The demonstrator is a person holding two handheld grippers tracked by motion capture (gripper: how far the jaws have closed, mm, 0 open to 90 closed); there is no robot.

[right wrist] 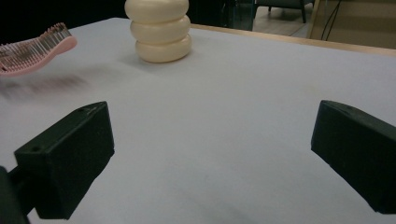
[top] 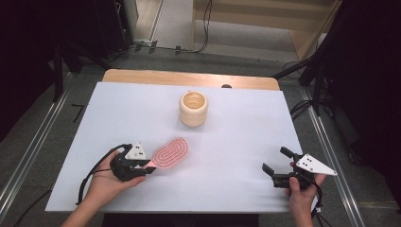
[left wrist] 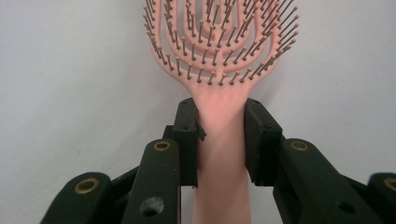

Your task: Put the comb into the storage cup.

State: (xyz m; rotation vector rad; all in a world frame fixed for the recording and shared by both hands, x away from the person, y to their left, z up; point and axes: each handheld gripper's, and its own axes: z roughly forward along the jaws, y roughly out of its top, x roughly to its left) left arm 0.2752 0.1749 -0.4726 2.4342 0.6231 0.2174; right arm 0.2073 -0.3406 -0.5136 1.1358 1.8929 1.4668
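Left gripper view: the left tongs (left wrist: pixel 219 135) are clenched on the neck of a pink vented hairbrush (left wrist: pixel 219 51), one black jaw on each side of the handle just below the bristle head. Gripping at the neck rather than at the handle's end keeps the head close to the jaws, which in all likelihood limits swing and lets the hand steer the bristle end precisely. The bristles face the camera, so the brush is held bristle side up.

High view: the left tongs (top: pixel 144 166) sit near the front left of the white worktop (top: pixel 246 142), with the hairbrush (top: pixel 171 151) reaching away from them towards the centre. In the right gripper view the brush head (right wrist: pixel 37 51) stands clear above its blurred shadow, so it appears lifted off the surface, not lying on it.

Farther back, near the worktop's middle, stands a cream ribbed cup (top: pixel 193 109), open at the top and well apart from the brush; it is the likeliest receptacle for the brush, handle or head first.

Right gripper view: the right tongs (right wrist: pixel 210 158) are released, jaws wide apart with nothing between them, low over bare worktop at the front right (top: pixel 274 172), probably waiting in reserve, perhaps to steady the cup (right wrist: pixel 161 30).
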